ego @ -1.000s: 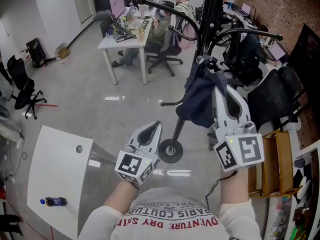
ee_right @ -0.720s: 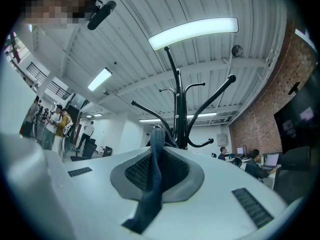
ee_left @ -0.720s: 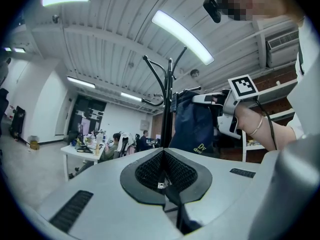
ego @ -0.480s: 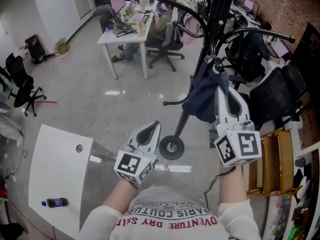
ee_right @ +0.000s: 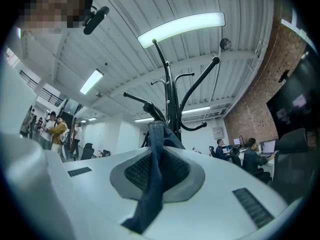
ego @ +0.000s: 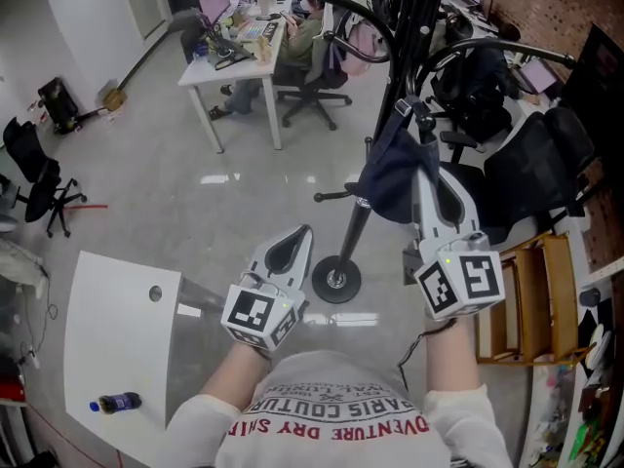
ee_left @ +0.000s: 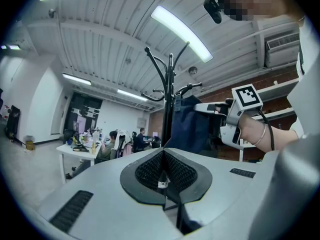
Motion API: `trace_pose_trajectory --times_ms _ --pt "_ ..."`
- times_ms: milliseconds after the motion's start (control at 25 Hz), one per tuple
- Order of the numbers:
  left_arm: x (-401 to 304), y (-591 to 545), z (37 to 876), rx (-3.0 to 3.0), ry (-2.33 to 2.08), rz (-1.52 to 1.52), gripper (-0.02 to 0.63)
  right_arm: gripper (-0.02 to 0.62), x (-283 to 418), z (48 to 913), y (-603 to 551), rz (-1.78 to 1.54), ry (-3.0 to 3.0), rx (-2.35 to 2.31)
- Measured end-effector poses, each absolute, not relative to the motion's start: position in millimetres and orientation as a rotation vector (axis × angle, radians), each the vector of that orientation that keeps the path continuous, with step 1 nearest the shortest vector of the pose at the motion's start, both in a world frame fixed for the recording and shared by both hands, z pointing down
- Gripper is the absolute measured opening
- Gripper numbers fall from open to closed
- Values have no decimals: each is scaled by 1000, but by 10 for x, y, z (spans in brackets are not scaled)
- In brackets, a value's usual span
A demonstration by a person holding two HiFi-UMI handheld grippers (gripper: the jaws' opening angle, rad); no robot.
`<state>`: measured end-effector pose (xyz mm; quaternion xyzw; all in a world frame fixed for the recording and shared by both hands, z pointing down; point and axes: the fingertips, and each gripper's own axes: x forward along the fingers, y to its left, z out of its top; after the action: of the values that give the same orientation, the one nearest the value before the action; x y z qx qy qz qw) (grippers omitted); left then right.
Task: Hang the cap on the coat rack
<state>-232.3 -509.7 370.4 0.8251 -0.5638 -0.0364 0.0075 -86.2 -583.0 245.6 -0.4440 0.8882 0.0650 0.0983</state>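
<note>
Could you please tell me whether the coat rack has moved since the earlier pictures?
No. The coat rack has stayed put: in the head view its round base keeps the same place relative to the white desk behind it.

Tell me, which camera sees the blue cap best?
The head view: most of the cap shows, hanging from the right gripper beside the coat rack. The right gripper view shows only a strip pinched between its jaws; the left gripper view shows it small, beside the rack's pole.
</note>
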Motion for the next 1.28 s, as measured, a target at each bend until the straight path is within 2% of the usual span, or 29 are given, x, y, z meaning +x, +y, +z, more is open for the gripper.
trace_pose_trajectory --times_ms 280,360,440,640,800,920,1000,1040,1280 --pt "-2378 -5102 3569 2609 -1751 -126 5 37 -889 2441 -5679 228 2641 -1327" --pt "-2368 -5083 3549 2614 -1742 -132 5 119 -864 2479 -5583 254 2665 -1337" --pt "-2344 -5064 3528 2621 -1731 -139 5 137 -828 2542 -5482 255 2678 -1342" --pt "-2207 -4963 3516 2650 -1688 -143 5 141 -856 2648 -5179 250 2707 -1297" --pt "-2012 -4825 3566 2667 -1660 -141 5 141 -866 3205 -4917 147 2798 -1292" --pt "-1816 -4706 3650 2679 -1648 -117 5 131 -669 3635 -4768 18 2807 -1337" --pt "-1713 -4634 3718 2666 -1651 -111 5 45 -499 3748 -4707 15 2797 -1387" --pt "-1680 -4600 3747 2656 -1657 -109 5 34 -436 3769 -4686 37 2800 -1405" --pt "-1523 -4405 3809 2616 -1707 -106 5 15 -267 3790 -4570 191 2858 -1389"
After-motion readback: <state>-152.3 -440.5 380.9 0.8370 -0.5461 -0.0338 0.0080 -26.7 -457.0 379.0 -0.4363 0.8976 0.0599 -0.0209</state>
